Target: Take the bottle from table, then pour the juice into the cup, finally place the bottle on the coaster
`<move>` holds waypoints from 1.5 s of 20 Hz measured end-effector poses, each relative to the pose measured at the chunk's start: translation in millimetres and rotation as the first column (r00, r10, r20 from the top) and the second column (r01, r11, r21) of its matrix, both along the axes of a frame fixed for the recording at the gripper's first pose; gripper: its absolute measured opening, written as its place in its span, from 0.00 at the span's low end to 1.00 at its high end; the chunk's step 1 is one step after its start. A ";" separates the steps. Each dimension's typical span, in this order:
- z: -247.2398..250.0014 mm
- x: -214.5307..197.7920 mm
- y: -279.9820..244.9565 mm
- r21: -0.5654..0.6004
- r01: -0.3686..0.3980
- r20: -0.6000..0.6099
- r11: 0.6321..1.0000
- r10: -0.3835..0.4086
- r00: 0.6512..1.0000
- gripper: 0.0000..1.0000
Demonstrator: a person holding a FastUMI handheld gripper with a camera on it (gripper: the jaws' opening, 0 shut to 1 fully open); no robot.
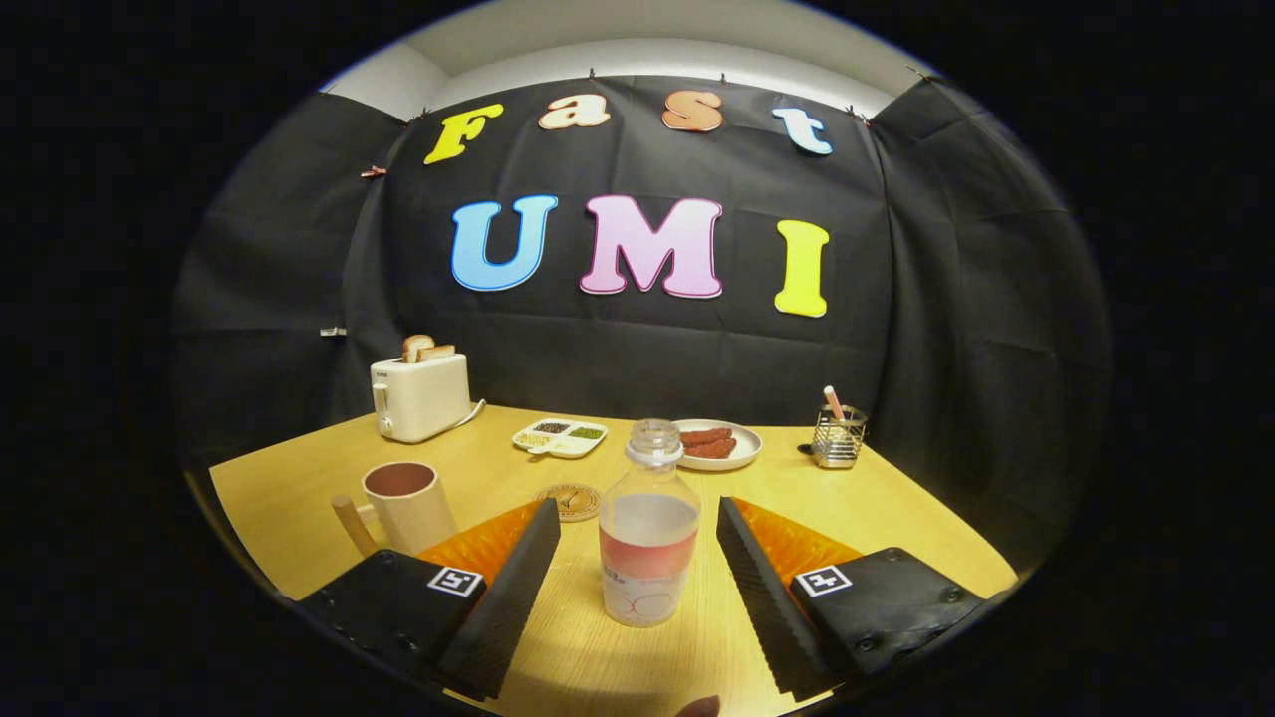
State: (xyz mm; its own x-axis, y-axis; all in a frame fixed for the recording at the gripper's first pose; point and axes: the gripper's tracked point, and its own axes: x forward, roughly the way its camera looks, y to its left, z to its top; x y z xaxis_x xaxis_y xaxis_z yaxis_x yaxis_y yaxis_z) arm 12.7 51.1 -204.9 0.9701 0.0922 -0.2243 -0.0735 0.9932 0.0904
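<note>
Gripper [637,558] fingers wide apart, nothing clamped. Clear plastic bottle [648,533], cap off, pale juice approx halfway up, stands upright btwn the fingers w/ a gap each side, not touching either. Long axis vertical, so closing straight in should catch the body at label height. Beige ceramic cup [406,505] w/ handle sits just beyond left finger. Round wooden coaster [571,501] on the wooden table [877,503], behind bottle, slightly left, near the cup.

Black cloth wall [637,368] behind a light wooden table [877,508], pale ceiling [647,50] above.
</note>
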 end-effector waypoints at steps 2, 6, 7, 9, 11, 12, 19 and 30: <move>-14.6 10.6 -0.8 0.013 0.013 -0.009 1.000 -0.013 1.000 0.97; -39.2 28.9 -7.3 0.010 0.049 -0.015 0.999 -0.049 0.999 0.98; -44.9 31.3 -7.0 0.012 0.053 -0.022 0.999 -0.053 0.998 0.98; -55.0 36.5 -8.6 0.025 0.066 -0.040 0.998 -0.065 0.997 0.97; -57.4 37.4 -8.0 0.031 0.078 -0.061 0.996 -0.076 0.995 0.82; -57.5 40.9 -7.1 0.026 0.076 -0.071 0.997 -0.074 0.995 0.78; -5.4 51.6 -10.5 -0.193 0.067 -0.048 0.979 -0.077 0.996 0.73; 41.3 53.2 38.6 -0.680 -0.150 -0.074 0.718 0.136 0.988 0.71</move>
State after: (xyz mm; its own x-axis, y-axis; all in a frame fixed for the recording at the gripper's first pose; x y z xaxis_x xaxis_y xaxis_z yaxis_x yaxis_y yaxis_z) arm 65.9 89.7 -163.6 0.9534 0.0452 -0.2984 -0.2253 0.7647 -0.6037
